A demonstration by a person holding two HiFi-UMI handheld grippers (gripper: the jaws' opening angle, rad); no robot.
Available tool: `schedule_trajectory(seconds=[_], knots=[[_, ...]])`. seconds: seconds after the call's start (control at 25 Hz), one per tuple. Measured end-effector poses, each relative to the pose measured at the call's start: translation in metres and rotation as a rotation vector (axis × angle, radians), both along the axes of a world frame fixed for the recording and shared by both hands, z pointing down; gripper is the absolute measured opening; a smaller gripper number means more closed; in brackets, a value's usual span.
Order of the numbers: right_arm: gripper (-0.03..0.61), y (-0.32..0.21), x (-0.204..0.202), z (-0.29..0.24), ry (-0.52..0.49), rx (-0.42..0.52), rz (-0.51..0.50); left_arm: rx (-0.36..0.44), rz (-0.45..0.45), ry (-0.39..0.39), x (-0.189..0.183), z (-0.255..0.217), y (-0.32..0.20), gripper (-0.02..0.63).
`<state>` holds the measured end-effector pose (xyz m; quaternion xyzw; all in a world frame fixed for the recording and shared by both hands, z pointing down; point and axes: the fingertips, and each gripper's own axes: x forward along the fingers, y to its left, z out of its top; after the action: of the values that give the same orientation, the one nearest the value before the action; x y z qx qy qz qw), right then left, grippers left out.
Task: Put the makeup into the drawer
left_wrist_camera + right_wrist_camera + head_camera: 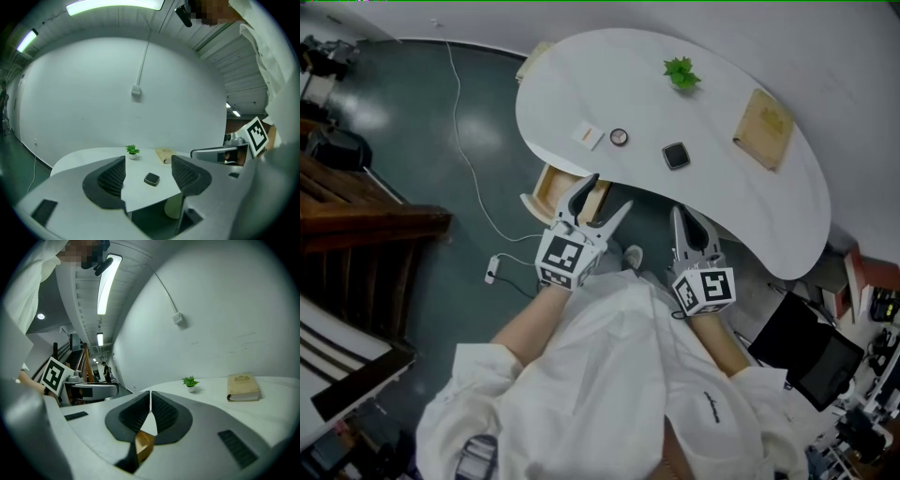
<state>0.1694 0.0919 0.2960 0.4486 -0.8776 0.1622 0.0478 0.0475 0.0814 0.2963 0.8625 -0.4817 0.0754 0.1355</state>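
Currently we hold the left gripper [148,165] spread wide, nothing between its jaws; right gripper [150,398] pressed together and empty; both sit side by side at the near edge of the white table [581,84]; the wooden drawer [547,186] is pulled out under that edge, just beside the left gripper's tips; makeup lies on the tabletop beyond both grippers: black square compact [676,156], small round case [619,137], white flat pack [589,136]; we see the compact through the left gripper's gap, well past the pads; farther back are a potted plant [681,72] and a tan book [764,127].
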Motion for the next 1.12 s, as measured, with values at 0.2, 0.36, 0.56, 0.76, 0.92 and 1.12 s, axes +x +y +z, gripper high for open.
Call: schedule_trajectory(seconds=[0.2, 0.36, 0.56, 0.76, 0.92, 1.12], knots=[[0.029, -0.021, -0.028, 0.004, 0.016, -0.013, -0.009, -0.019, -0.011, -0.021, -0.03, 0.012, -0.023, 0.299], [0.029, -0.036, -0.053, 0.013, 0.031, -0.03, -0.018, -0.043, -0.017, -0.038, -0.055, 0.028, -0.04, 0.299], [0.028, -0.054, -0.085, 0.027, 0.05, -0.044, -0.04, -0.082, -0.02, -0.063, -0.084, 0.059, -0.063, 0.307], [0.028, -0.075, -0.109, 0.043, 0.061, -0.061, -0.03, -0.127, -0.019, -0.089, -0.107, 0.096, -0.091, 0.322], [0.026, -0.084, -0.123, 0.062, 0.075, -0.077, -0.057, -0.149, -0.034, -0.097, -0.116, 0.116, -0.109, 0.332], [0.026, -0.099, -0.138, 0.096, 0.095, -0.118, -0.1, -0.187, -0.059, -0.126, -0.123, 0.148, -0.12, 0.345]])
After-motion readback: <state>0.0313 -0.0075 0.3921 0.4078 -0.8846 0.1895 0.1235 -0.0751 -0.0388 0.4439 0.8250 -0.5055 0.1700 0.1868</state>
